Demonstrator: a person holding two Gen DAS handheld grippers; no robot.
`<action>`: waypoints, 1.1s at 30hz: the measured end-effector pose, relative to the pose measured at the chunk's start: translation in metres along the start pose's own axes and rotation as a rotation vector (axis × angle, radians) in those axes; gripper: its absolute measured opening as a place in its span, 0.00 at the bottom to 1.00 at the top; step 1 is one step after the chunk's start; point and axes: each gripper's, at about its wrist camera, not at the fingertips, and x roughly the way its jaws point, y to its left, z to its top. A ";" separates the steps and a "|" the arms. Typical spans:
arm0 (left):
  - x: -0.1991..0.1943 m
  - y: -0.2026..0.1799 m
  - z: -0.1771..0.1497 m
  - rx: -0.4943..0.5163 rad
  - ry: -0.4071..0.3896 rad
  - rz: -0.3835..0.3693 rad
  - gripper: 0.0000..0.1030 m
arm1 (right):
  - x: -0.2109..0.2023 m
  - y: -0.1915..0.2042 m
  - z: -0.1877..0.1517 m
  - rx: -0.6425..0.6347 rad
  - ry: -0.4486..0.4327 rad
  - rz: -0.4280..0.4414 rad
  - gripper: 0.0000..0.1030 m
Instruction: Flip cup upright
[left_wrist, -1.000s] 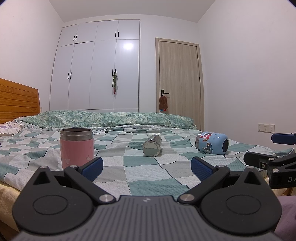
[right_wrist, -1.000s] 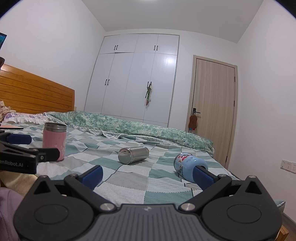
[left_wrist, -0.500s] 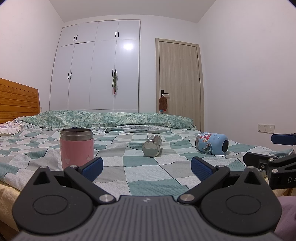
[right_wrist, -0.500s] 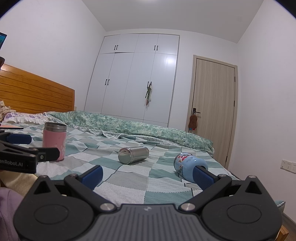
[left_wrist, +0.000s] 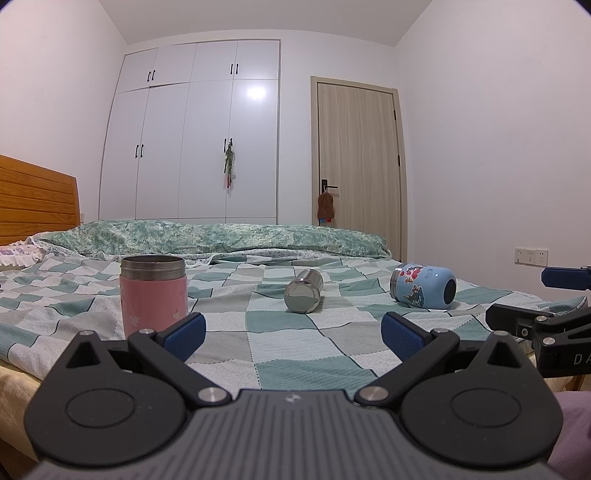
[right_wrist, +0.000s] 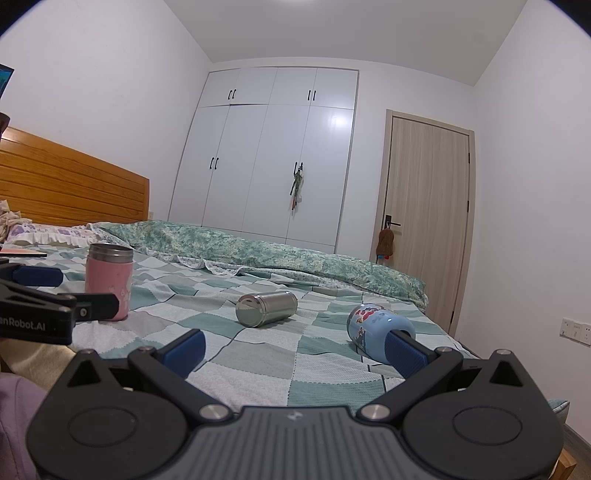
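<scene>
Both tongs, left & right, spread wide, empty, held back at bed edge for approach; steel cylindrical cup & blue cartoon-print cup on sides mid-quilt, pink steel-rimmed cup already upright.

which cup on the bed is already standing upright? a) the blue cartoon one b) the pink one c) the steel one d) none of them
b: the pink cup stands with its steel rim up on the checkered bedspread, while the steel cup and the blue cartoon cup both lie on their sides.
</scene>
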 end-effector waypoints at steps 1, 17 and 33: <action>0.000 0.000 0.000 0.000 0.000 -0.001 1.00 | 0.000 0.000 0.000 0.000 0.000 0.000 1.00; 0.001 -0.003 -0.002 0.001 0.006 0.000 1.00 | 0.002 0.000 0.000 0.000 0.009 0.004 1.00; 0.048 -0.005 0.025 0.013 0.139 -0.039 1.00 | 0.057 -0.030 0.026 0.026 0.094 0.037 1.00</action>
